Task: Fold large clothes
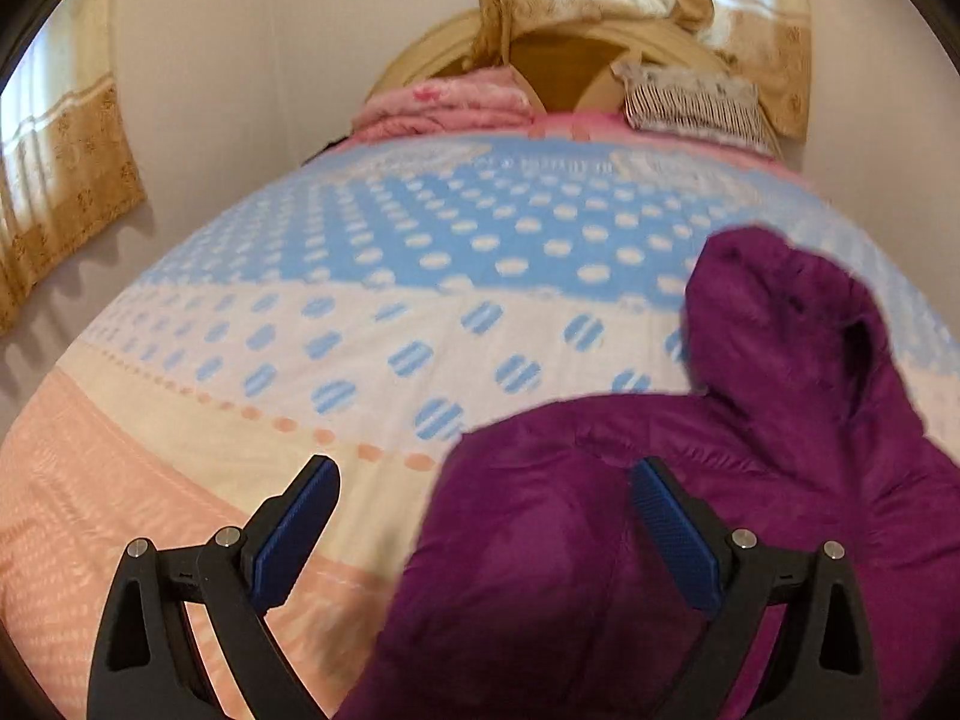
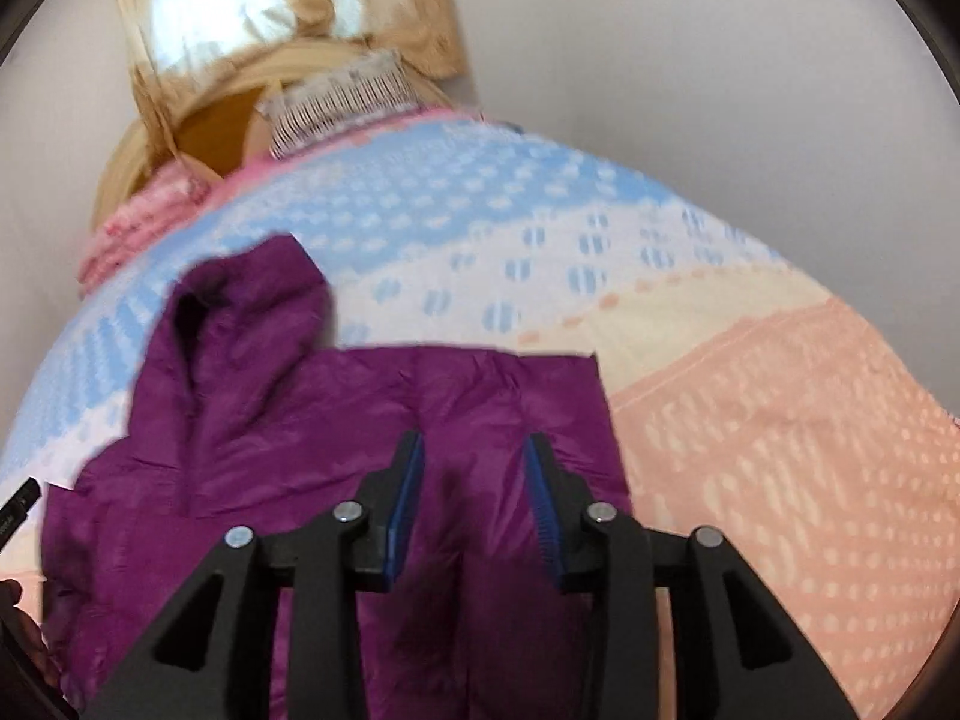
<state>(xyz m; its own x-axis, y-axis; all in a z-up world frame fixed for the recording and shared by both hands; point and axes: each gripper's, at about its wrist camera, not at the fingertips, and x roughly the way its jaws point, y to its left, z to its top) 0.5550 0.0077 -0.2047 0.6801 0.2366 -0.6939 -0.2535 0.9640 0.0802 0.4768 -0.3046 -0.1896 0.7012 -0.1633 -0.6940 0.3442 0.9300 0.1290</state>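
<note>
Purple jacket (image 2: 336, 432) lies on the bed (image 1: 300, 324); both grippers, left (image 1: 486, 474) and right (image 2: 474, 450), fingers spread and empty, should pinch opposite edges evenly.

The purple jacket (image 1: 690, 510) runs off both views' bottom edges.

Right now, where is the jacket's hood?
The hood sticks up from the purple jacket toward the pillows, lying on the blue dotted part of the bedspread. It shows upper left in the right wrist view, right side in the left wrist view.
</note>
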